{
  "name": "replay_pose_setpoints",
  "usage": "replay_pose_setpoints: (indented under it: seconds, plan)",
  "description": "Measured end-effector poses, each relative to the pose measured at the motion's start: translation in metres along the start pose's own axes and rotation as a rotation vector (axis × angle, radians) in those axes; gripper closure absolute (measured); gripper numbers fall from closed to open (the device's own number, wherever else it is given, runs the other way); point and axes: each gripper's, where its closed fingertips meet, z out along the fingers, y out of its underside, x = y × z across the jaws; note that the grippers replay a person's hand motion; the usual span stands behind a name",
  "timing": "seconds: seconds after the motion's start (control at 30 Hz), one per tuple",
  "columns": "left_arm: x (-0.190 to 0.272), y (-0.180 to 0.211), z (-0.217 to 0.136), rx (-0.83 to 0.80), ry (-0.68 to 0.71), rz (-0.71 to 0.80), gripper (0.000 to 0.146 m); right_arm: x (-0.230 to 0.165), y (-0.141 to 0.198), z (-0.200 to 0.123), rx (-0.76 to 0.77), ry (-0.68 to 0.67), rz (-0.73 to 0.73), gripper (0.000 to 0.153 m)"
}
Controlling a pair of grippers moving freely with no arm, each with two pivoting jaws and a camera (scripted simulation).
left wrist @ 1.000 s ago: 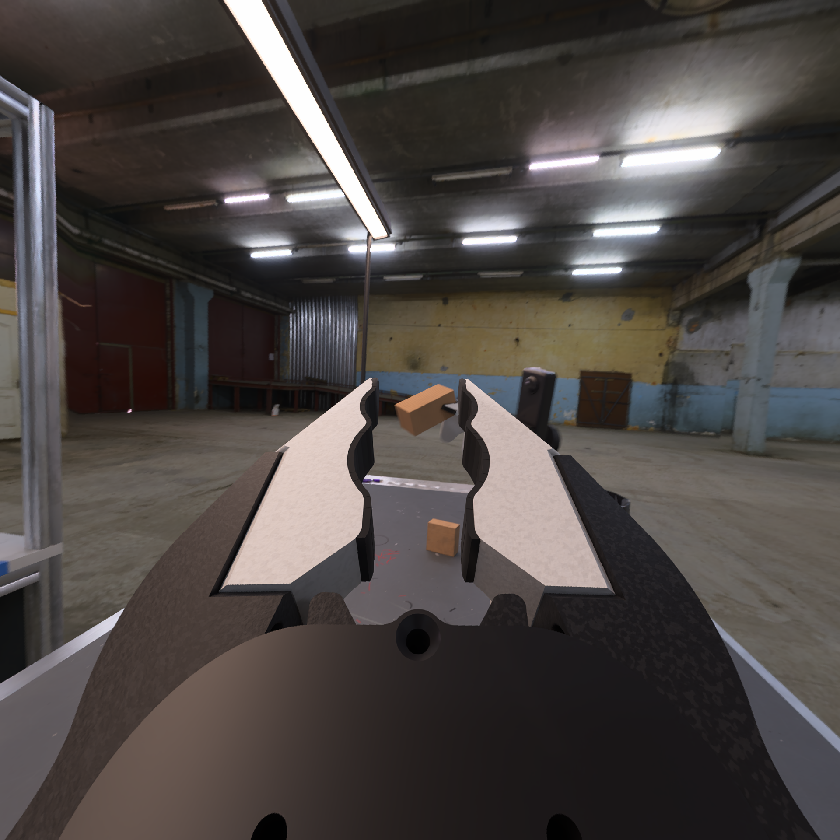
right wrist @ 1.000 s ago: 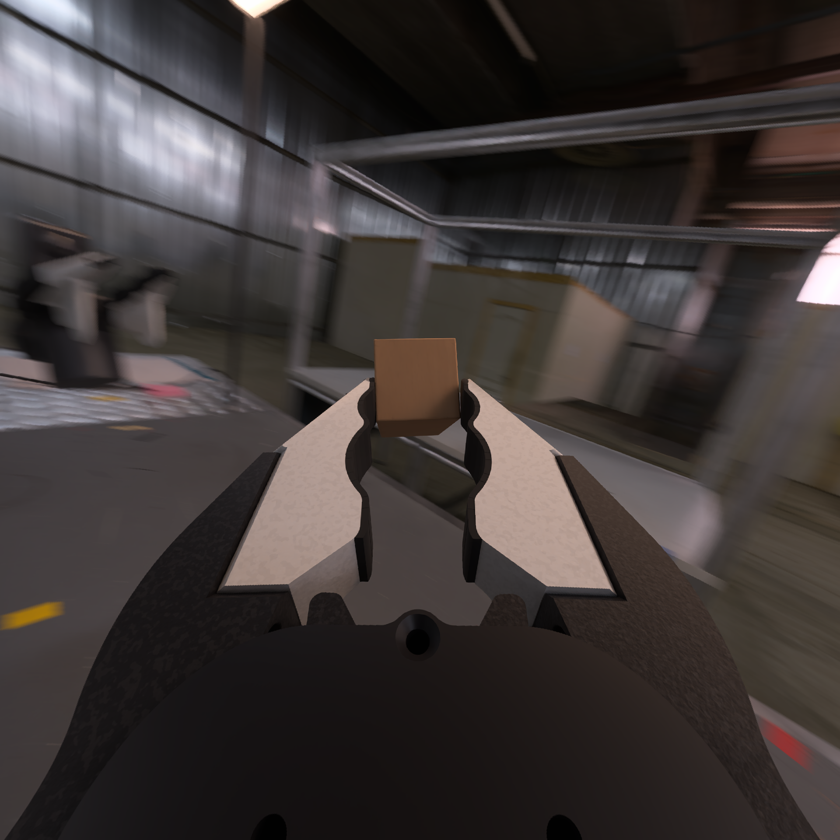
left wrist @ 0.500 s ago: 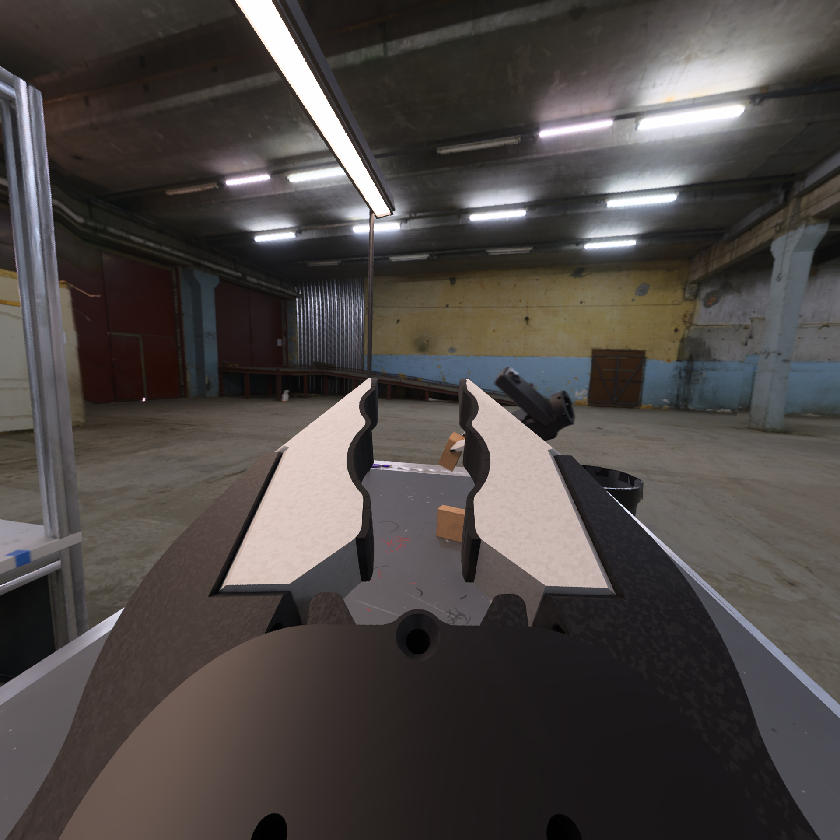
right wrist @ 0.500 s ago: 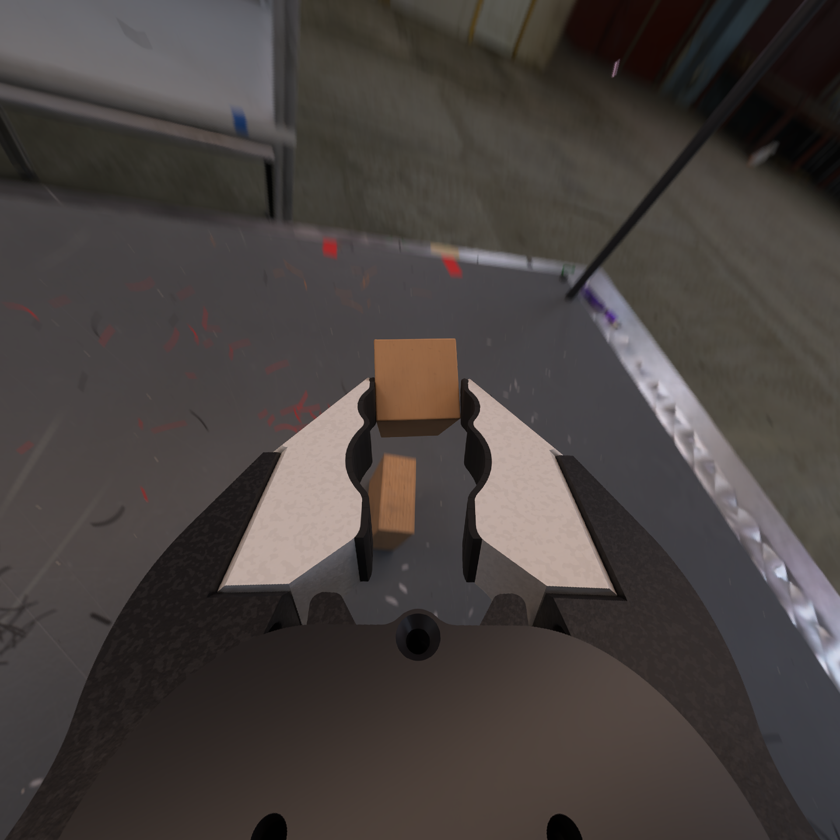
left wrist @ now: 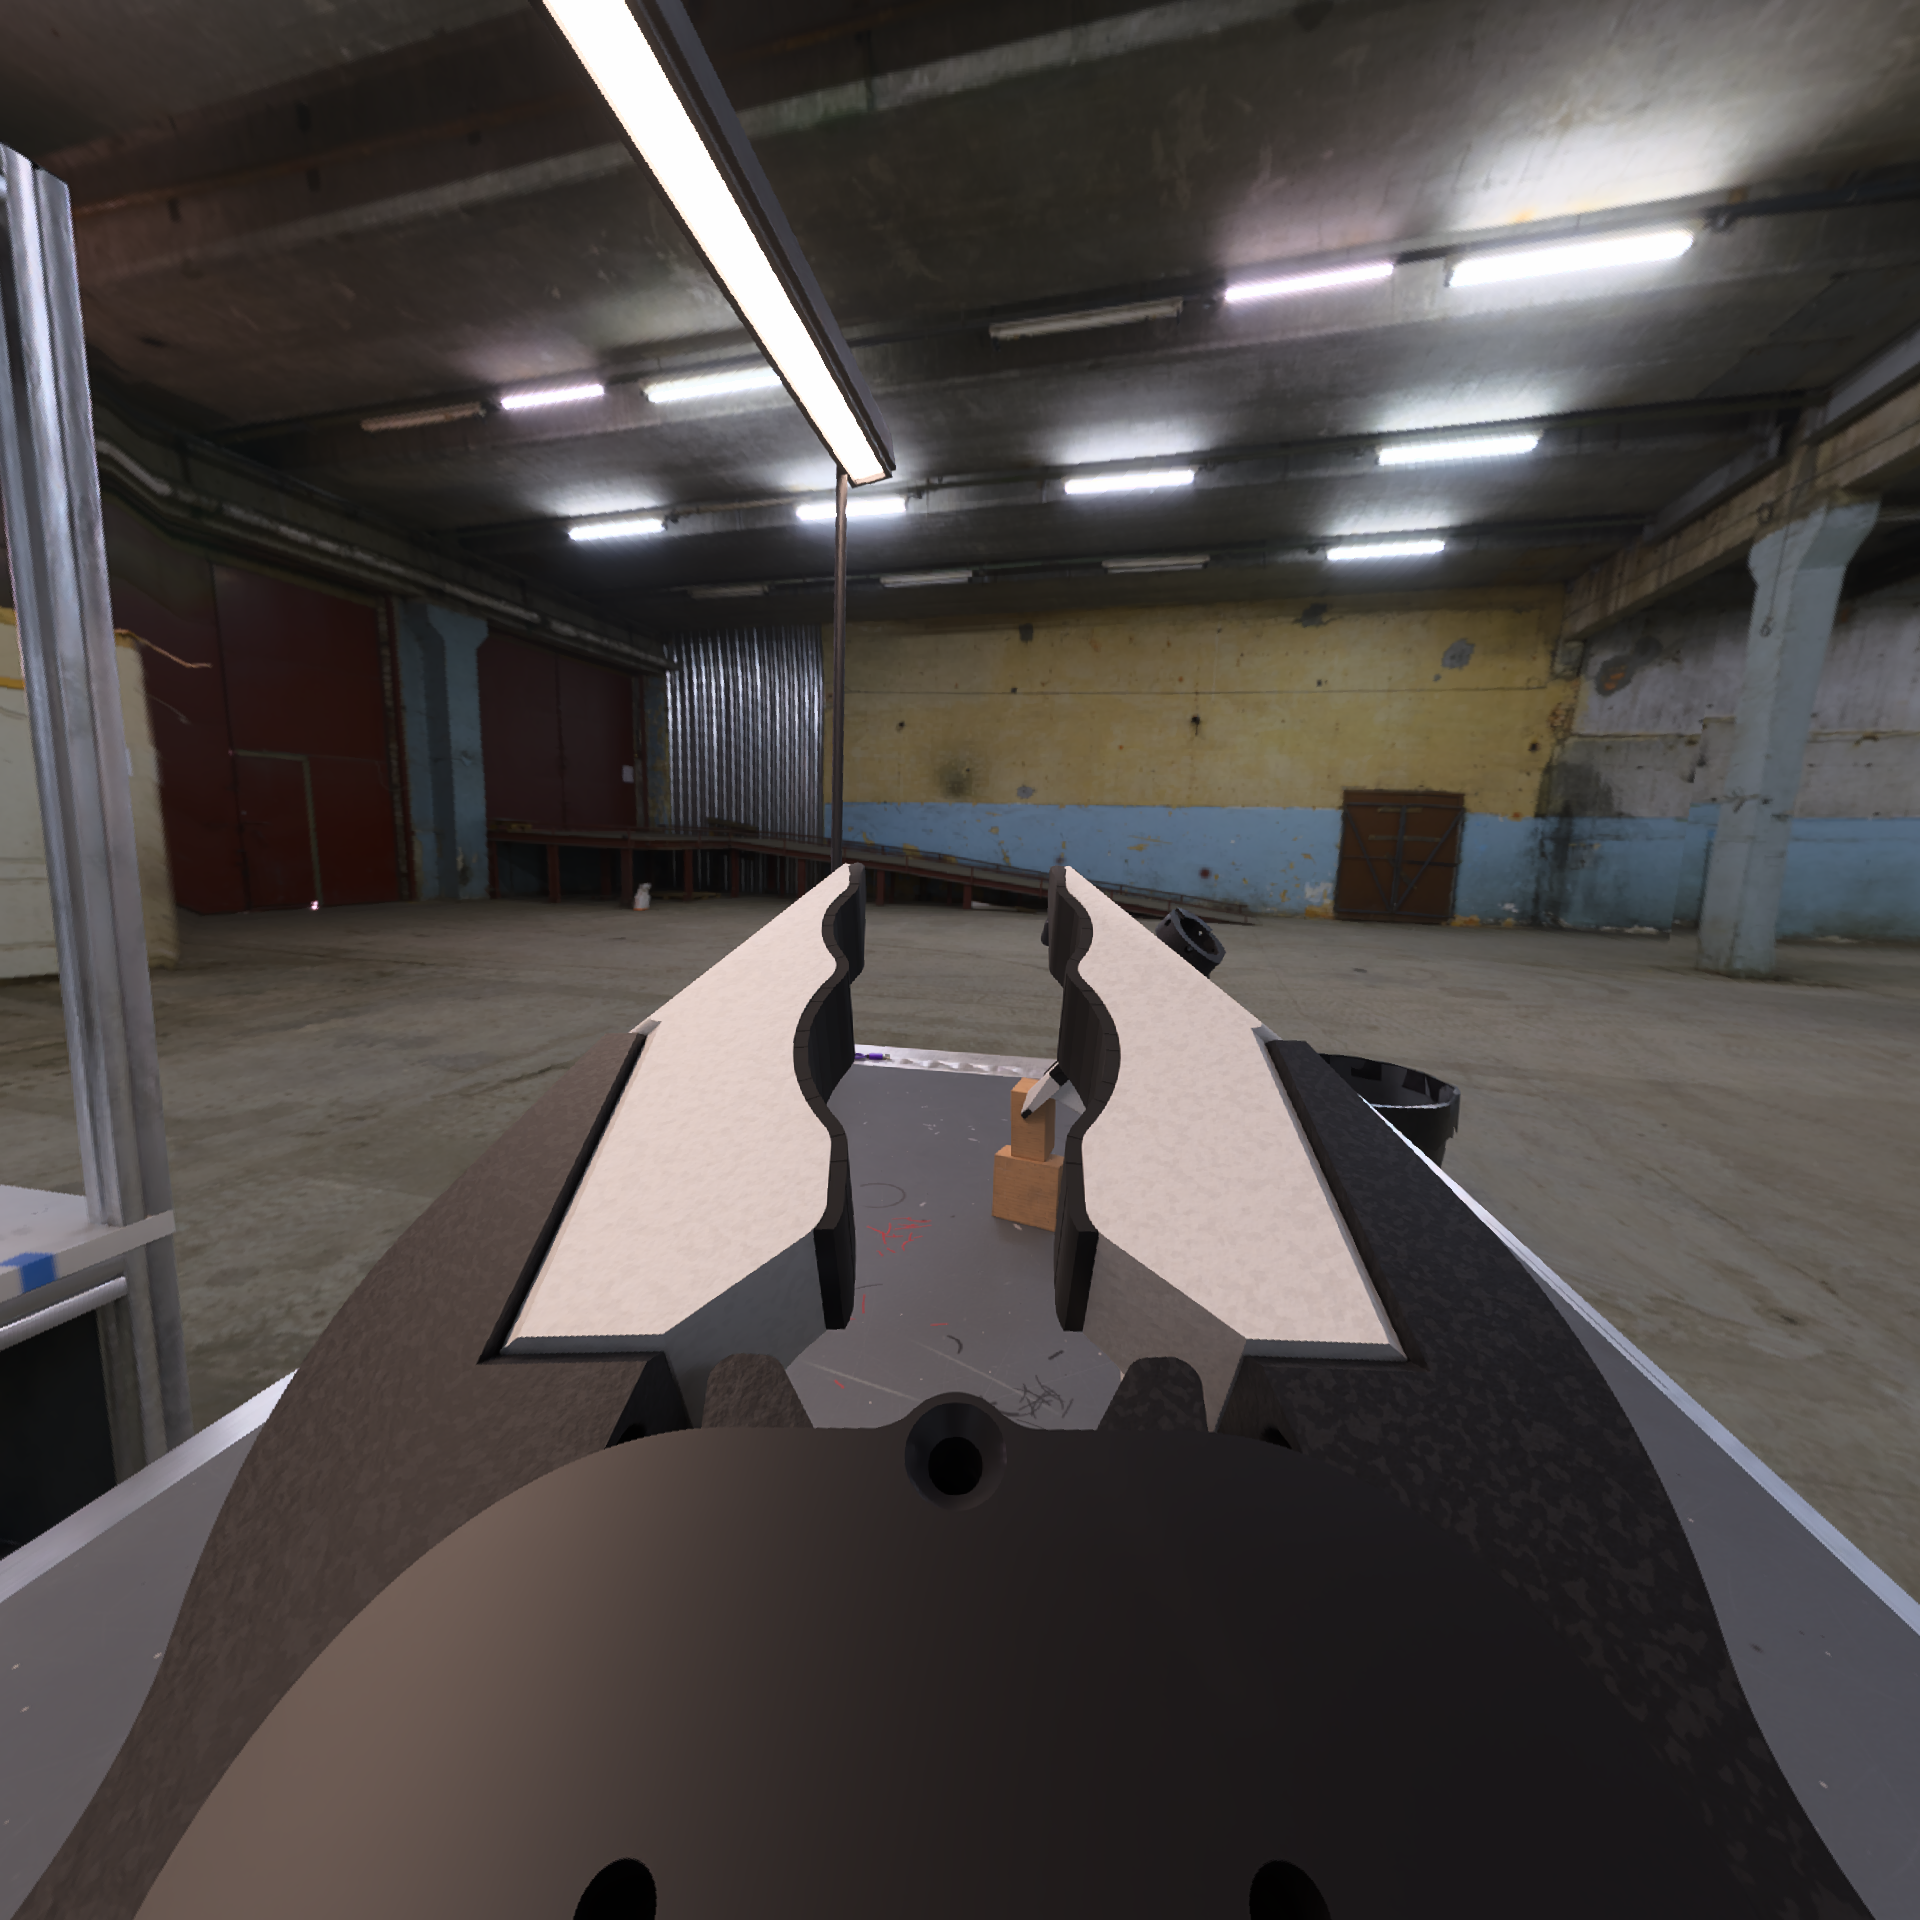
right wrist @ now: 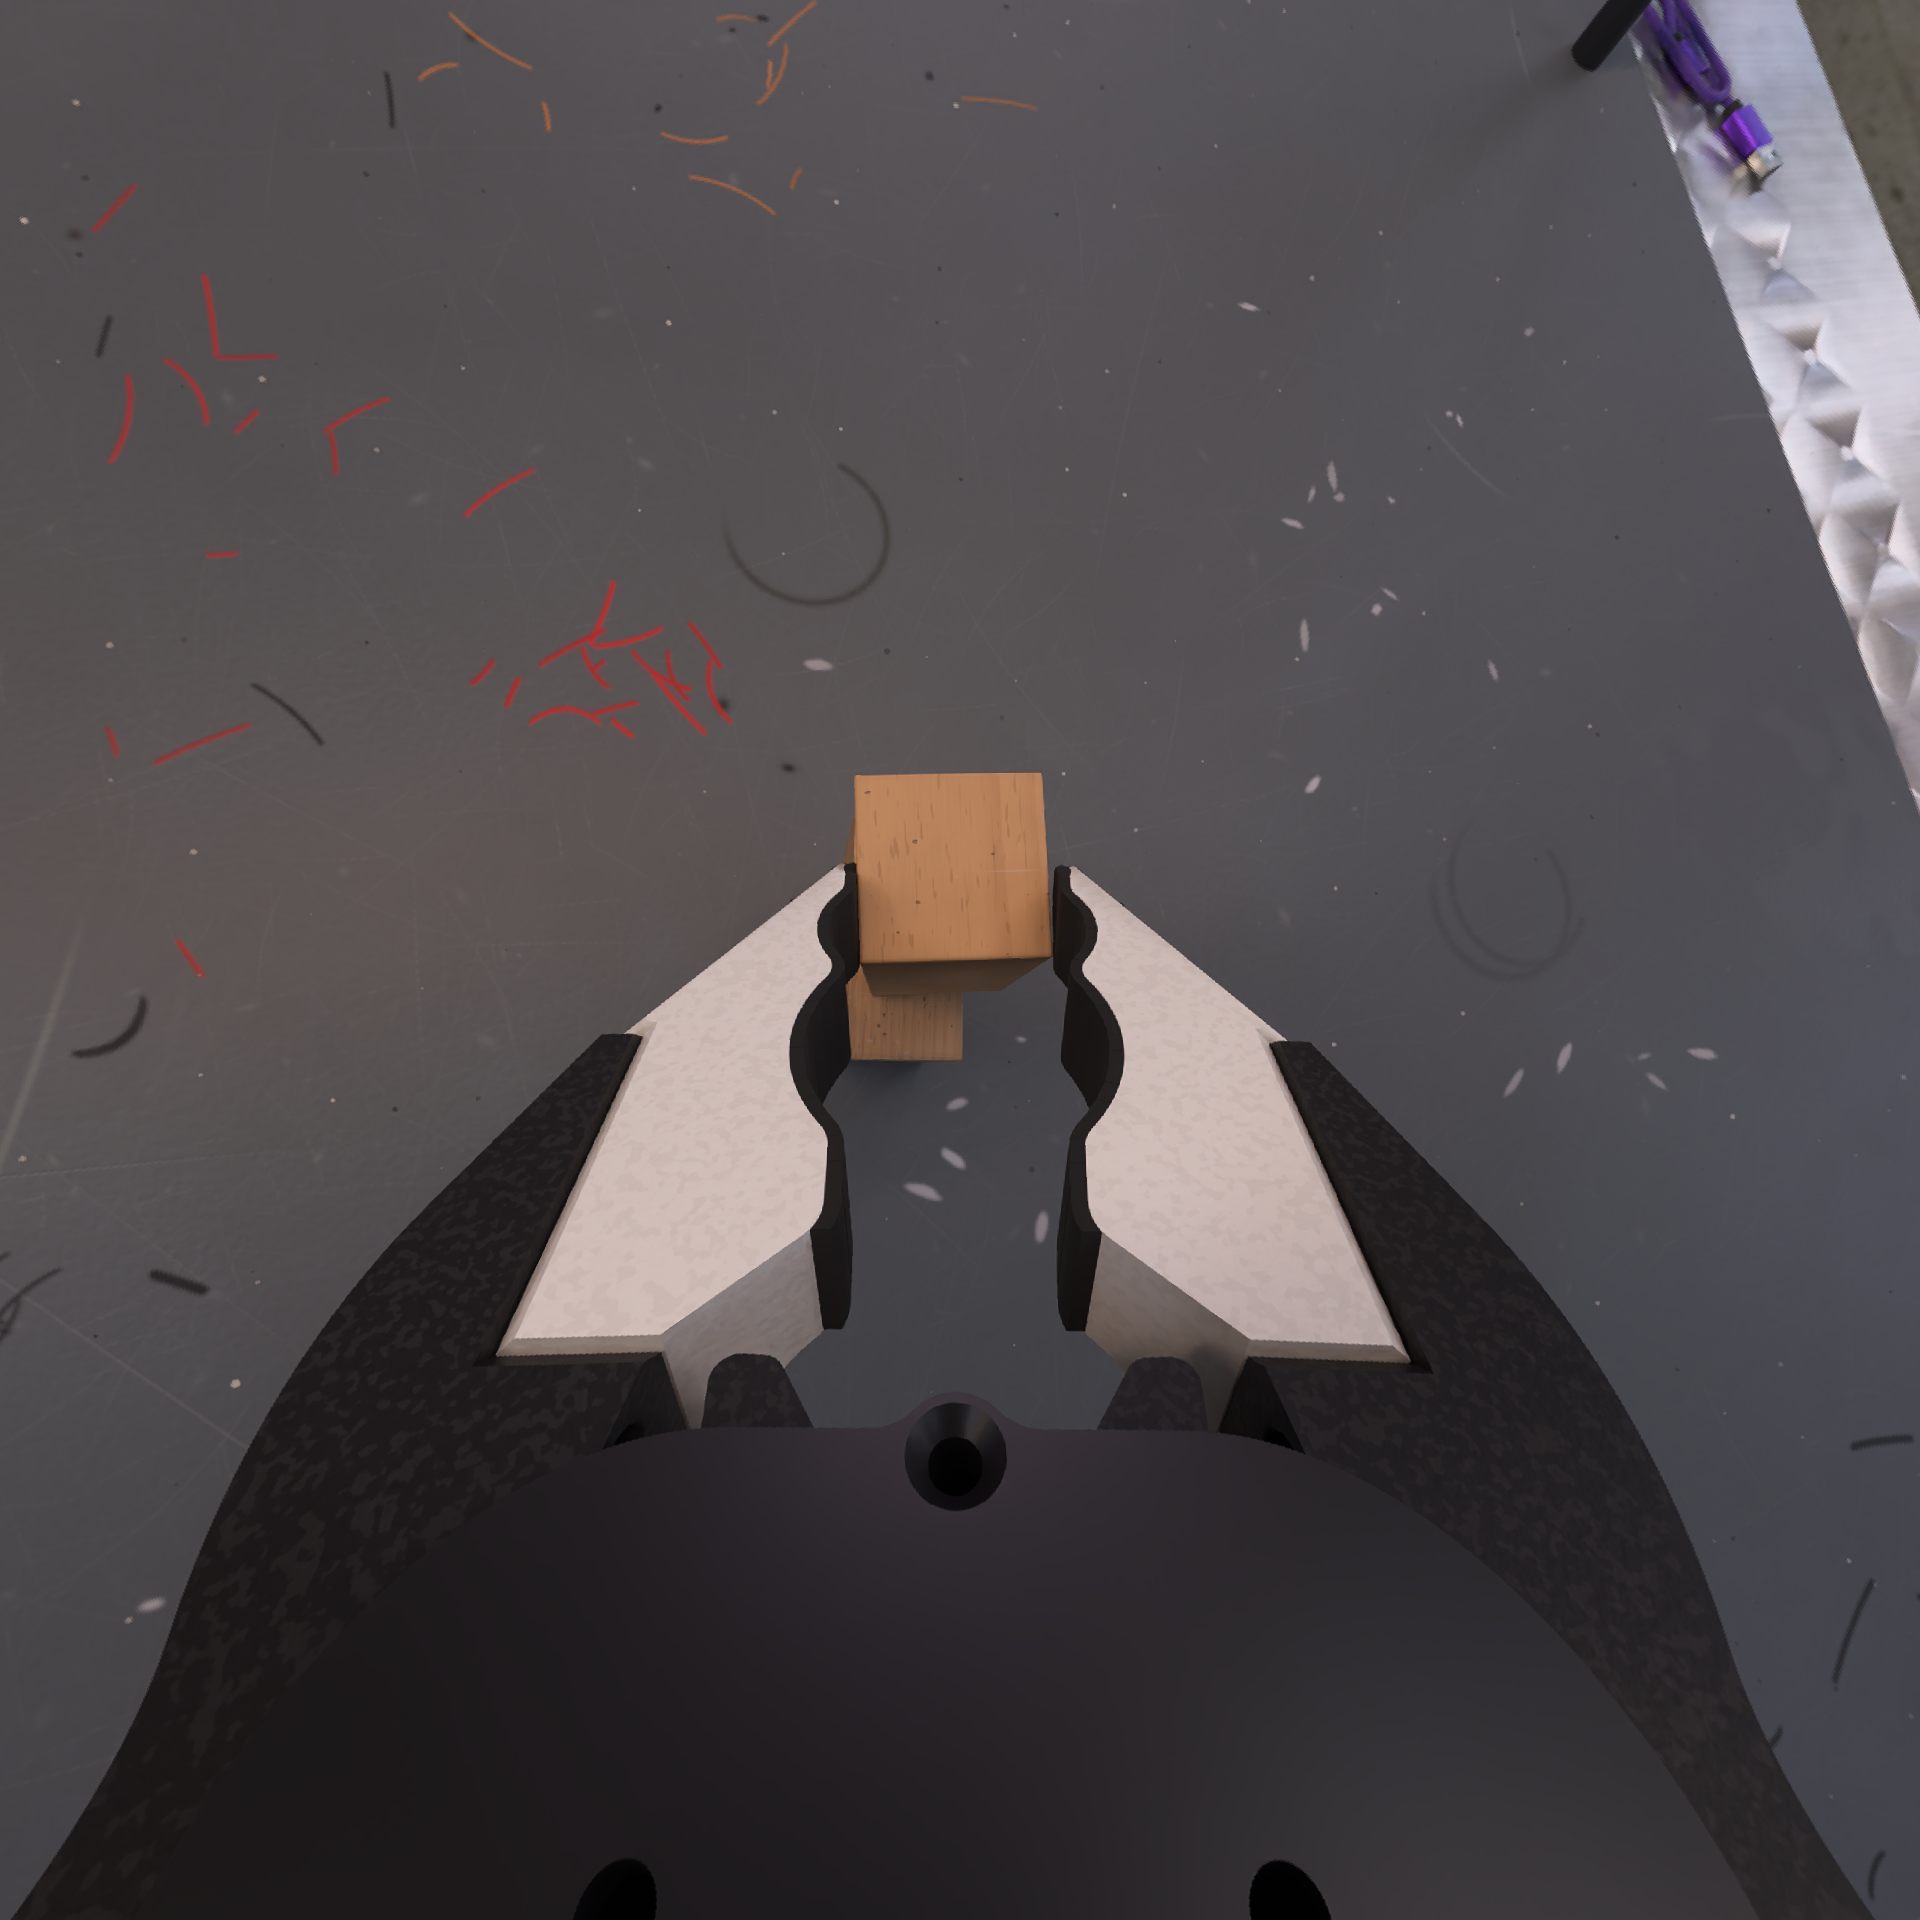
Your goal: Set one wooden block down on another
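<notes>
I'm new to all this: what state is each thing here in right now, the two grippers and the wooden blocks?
Left gripper: open, empty, level above the table, away from the blocks.
Right gripper: shut on the upper block, pointing down.
Upper block: held, sitting on or just above the lower block; contact unclear.
Lower block: upright on the table, offset from the upper block.
Table: grey, scuffed.

Upper block (right wrist: 948, 868): pale wood, fine grain, matt, smooth faces. Lower block (right wrist: 906, 1027): same wood. Table (right wrist: 1247, 644): dark grey matt top, scuffed and scratched; its edge strip (right wrist: 1829, 436) is bright embossed metal. Right gripper (right wrist: 954, 883): speckled off-white fingers (right wrist: 717, 1132), rough black textured housing.
</notes>
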Motion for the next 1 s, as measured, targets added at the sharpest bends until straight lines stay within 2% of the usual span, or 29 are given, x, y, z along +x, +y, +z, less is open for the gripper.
replay_pose_setpoints:
  seconds: [0.1,0.27,0.4,0.57,0.67,0.77,0.9,1.0]
  plan:
    - [0.001,0.002,0.002,-0.008,0.006,-0.001,0.111,0.0,0.0,0.0,0.008,-0.01,0.017,0.116]
    - [0.003,0.006,0.007,-0.033,0.015,0.003,0.111,0.004,-0.01,-0.005,0.073,0.01,0.054,0.088]
    - [0.003,0.008,0.01,-0.041,0.02,0.0,0.11,0.003,-0.026,-0.02,0.181,0.016,0.052,0.086]
    - [0.002,0.009,0.01,-0.043,0.018,-0.004,0.108,-0.024,-0.066,-0.062,0.469,-0.107,0.028,0.091]
    - [0.002,0.01,0.011,-0.048,0.015,-0.003,0.109,-0.065,-0.092,-0.103,0.692,-0.322,-0.018,0.094]
    - [0.002,0.012,0.013,-0.051,0.022,-0.009,0.109,-0.125,-0.108,-0.16,0.907,-0.69,-0.082,0.094]
    - [0.002,0.017,0.022,-0.061,0.036,-0.03,0.11,-0.204,-0.103,-0.24,1.095,-1.201,-0.226,0.091]
    - [0.003,0.022,0.031,-0.063,0.053,-0.045,0.11,-0.252,-0.09,-0.28,1.142,-1.47,-0.316,0.084]
